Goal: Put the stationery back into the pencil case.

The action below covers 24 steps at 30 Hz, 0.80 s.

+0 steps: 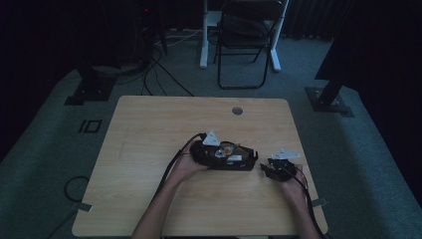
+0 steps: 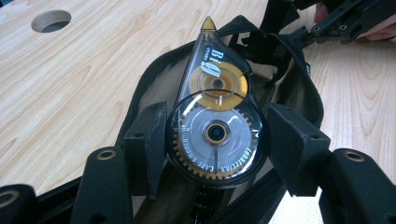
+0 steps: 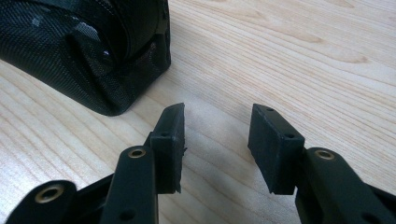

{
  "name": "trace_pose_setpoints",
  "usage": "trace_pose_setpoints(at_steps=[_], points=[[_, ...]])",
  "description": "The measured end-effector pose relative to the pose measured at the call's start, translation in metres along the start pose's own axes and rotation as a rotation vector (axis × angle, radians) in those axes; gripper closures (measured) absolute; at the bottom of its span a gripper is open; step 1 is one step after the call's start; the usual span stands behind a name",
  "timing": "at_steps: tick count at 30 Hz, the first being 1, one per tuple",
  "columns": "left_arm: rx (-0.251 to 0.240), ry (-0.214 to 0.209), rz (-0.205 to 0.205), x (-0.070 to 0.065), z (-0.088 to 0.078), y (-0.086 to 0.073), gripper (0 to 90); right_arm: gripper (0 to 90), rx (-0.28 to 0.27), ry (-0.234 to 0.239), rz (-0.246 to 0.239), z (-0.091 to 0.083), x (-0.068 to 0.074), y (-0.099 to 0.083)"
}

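The left gripper (image 2: pixel 215 135) is held level over the open black pouch (image 1: pixel 244 163) near the table's (image 1: pixel 149 149) middle, its jaws clamped on a correction tape dispenser (image 2: pixel 217 121). The right gripper (image 3: pixel 217 140) rests near the table's right edge, just beside the pouch, jaws parted and empty.

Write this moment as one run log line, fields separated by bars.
left gripper: shut on clear round correction tape dispenser | dispenser over open black mesh pouch | right gripper: open, empty, beside pouch, above wooden table
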<state>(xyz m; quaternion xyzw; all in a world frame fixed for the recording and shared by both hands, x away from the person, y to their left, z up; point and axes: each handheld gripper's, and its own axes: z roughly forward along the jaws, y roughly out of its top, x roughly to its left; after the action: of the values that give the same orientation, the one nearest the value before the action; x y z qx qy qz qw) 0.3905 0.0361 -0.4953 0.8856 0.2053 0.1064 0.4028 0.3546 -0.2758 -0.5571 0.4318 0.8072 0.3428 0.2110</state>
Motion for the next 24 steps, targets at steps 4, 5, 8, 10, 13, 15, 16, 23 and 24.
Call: trace_pose_setpoints(at_steps=[4, 5, 8, 10, 13, 15, 16, 23, 24], points=[[0.008, 0.0, 0.002, 0.0002, 0.0009, -0.0006, 41.3, 55.9, 0.0, 0.0, 0.0, 0.0, 0.0, 0.0], [0.011, -0.004, 0.003, 0.0005, 0.0012, -0.0007, 41.3, 55.9, 0.0, 0.0, 0.001, 0.0, 0.0, 0.0], [0.013, -0.007, 0.002, 0.0009, 0.0018, -0.0011, 41.2, 55.9, 0.0, 0.0, 0.0, -0.0001, 0.0, -0.0001], [0.017, -0.004, 0.006, 0.0008, 0.0025, -0.0012, 41.1, 55.9, -0.001, 0.001, 0.001, 0.0, -0.0001, -0.0001], [0.015, -0.001, -0.002, 0.0006, 0.0039, -0.0017, 41.0, 55.8, 0.0, 0.001, 0.001, -0.0001, -0.0001, -0.0001], [0.021, 0.001, -0.001, 0.0012, 0.0043, -0.002, 41.0, 55.9, 0.0, 0.0, 0.001, -0.0001, -0.0001, -0.0002], [0.02, 0.0, -0.003, 0.0016, 0.0048, -0.0022, 41.0, 55.8, 0.0, 0.0, 0.0, -0.0001, -0.0001, -0.0002], [0.023, -0.011, -0.019, 0.0037, 0.0077, -0.0039, 40.8, 55.6, -0.001, 0.001, 0.002, -0.0002, -0.0005, -0.0004], [0.021, -0.011, -0.021, 0.0037, 0.0077, -0.004, 40.8, 55.6, -0.001, 0.001, 0.002, -0.0002, -0.0005, -0.0004]])
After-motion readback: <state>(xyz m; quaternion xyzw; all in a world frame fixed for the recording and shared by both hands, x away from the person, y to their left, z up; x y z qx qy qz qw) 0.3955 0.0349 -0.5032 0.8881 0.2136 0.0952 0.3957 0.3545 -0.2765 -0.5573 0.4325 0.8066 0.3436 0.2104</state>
